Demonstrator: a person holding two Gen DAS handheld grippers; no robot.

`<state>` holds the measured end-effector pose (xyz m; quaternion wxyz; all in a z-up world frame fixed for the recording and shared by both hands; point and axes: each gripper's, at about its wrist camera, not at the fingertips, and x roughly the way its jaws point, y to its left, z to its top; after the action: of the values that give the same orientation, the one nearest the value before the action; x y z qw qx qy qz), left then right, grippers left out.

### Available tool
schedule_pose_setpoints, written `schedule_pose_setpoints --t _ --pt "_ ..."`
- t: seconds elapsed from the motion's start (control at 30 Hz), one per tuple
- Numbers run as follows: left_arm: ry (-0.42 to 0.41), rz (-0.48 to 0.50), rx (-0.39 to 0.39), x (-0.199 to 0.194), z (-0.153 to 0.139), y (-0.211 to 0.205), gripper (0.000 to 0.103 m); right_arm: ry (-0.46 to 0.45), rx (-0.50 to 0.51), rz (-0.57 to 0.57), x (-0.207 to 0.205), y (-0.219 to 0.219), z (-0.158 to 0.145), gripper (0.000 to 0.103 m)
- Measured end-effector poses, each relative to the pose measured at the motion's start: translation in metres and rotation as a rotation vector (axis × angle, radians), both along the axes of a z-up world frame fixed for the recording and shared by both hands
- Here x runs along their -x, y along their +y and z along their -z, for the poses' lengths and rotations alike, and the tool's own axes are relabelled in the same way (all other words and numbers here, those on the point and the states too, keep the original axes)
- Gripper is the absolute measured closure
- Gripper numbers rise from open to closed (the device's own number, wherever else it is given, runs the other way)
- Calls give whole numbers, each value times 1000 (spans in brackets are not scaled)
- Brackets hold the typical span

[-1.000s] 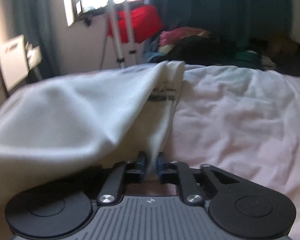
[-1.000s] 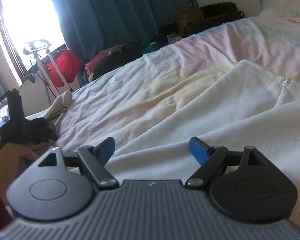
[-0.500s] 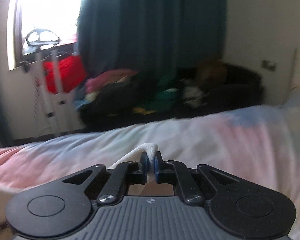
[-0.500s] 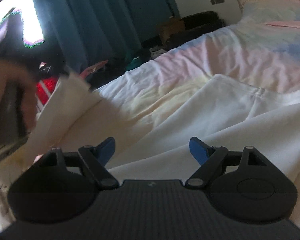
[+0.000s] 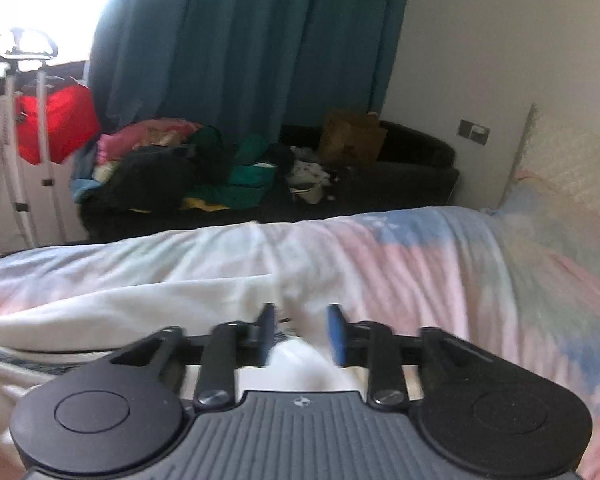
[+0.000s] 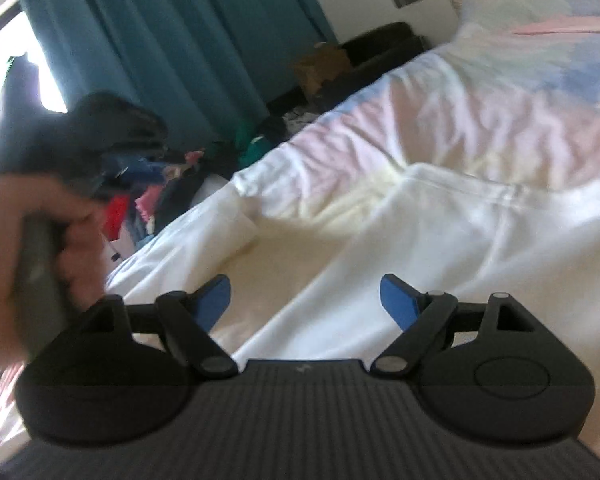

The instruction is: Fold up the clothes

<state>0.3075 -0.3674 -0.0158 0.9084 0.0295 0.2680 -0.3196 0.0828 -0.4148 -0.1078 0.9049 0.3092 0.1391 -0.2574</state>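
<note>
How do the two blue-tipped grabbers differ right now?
The left gripper has a narrower gap, its jaws opening, with white garment cloth lying loose between them. The right gripper stands wide open above the garment, with nothing between its jaws. Both have blue pads and point across the bed.

We see the garment (image 5: 148, 312) lying on the bed (image 5: 440, 264), under and ahead of the left claw (image 5: 300, 334), whose jaws are opening with a fold of it rising between them. Beyond the bed's far edge a clothes pile (image 5: 172, 172) sits left of ahead, a cardboard box (image 5: 352, 140) right of it, curtains (image 5: 252, 40) behind both. Left of the right claw (image 6: 306, 302), a hand (image 6: 28, 240) grips the other tool; the garment spreads under and right of it.
</note>
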Motion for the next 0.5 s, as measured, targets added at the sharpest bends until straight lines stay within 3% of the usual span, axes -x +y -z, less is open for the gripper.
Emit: schedule_pose_setpoints --t 0.13,0.33,0.5 --pt "-5 -58 -6 29 -21 66 48 -20 1 -62 -8 0 1 19" --pt "-36 -225 -8 106 -48 198 35 -89 -214 -209 -1 10 -9 19" --pt "-26 -370 31 167 -57 292 32 -81 -289 -305 11 38 -17 18"
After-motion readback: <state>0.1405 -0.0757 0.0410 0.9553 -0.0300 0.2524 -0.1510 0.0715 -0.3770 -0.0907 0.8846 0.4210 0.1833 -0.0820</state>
